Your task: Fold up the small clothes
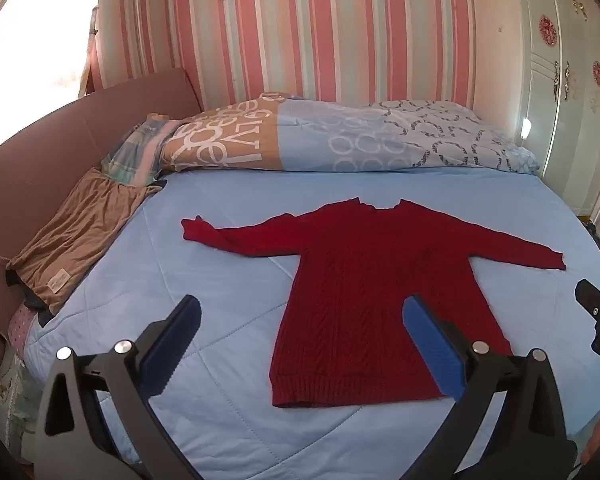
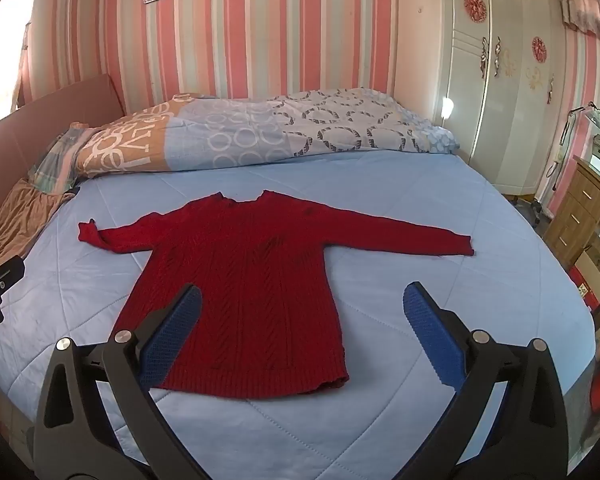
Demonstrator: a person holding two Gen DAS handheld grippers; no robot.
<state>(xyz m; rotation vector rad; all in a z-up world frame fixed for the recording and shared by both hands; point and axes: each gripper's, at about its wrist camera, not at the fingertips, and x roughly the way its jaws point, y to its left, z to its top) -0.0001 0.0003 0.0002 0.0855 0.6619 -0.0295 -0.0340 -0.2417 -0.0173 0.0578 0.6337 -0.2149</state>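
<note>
Left gripper [image 1: 302, 322]: jaws spread wide, nothing held, hovering over the hem end of the red sweater [image 1: 364, 296]. Right gripper [image 2: 302, 314]: jaws equally wide, empty, above the sweater's lower right side. Sweater lies flat on the blue bedspread [image 2: 420, 184], both sleeves stretched outward, collar toward the wall. Rolled patterned duvet [image 2: 260, 132] beyond it; brown garment [image 1: 72, 240] at the bed's left edge. Wardrobe [image 2: 500, 80] at right.

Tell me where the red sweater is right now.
The red sweater lies flat, sleeves spread, mid-bed on the blue quilt, ahead of both open grippers; the rolled duvet is beyond it and brown clothing to its left.
</note>
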